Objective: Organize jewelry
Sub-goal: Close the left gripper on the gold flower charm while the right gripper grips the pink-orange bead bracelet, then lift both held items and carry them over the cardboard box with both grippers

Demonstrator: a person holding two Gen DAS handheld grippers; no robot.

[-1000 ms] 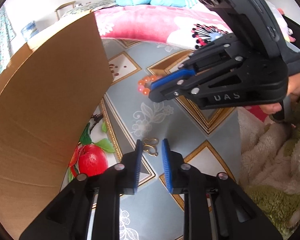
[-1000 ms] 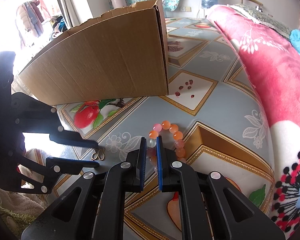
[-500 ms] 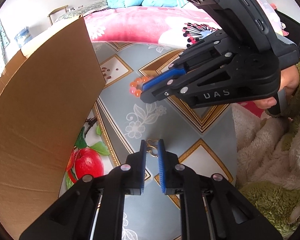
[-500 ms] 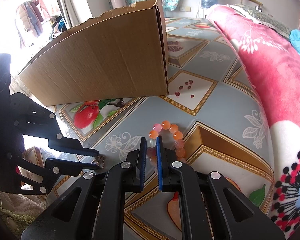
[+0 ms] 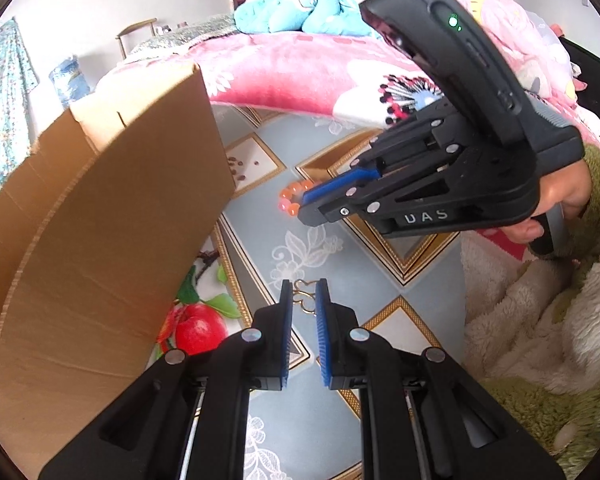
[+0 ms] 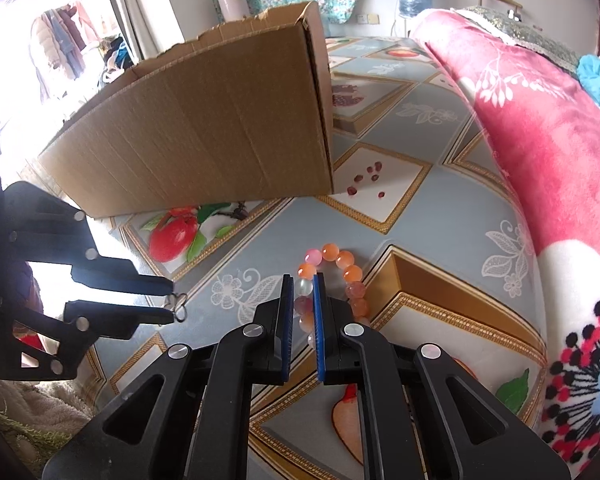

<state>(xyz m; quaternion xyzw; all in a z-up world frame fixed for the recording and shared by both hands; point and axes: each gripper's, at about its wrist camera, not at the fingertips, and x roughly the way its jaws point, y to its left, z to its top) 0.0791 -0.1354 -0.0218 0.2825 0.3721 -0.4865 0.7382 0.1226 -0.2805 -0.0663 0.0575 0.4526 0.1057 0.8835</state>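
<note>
Patterned blue-grey oilcloth with gold diamonds and printed fruit [image 6: 260,240] covers the surface, and a pink floral fleece blanket [image 6: 540,128] is heaped along its far edge as seen from the left gripper. Largest thing on the cloth is the open brown cardboard box [image 6: 204,136], standing upright; everything else sits around it. Just off the box's near corner a few small dark red seeds [image 6: 370,178] are scattered on a white diamond. Further out from that same corner lies the orange and pink bead bracelet [image 6: 342,260], flat on the cloth. The right gripper [image 6: 300,300] has its blue-padded fingers closed to a narrow gap around the near side of the bracelet, a pale bead caught between them. Along the box's long front wall, beyond the printed red apple [image 5: 200,328], the left gripper [image 5: 304,300] is pinched on a small gold wire clasp with looped ends [image 5: 305,294], its loops poking out past the fingertips.
</note>
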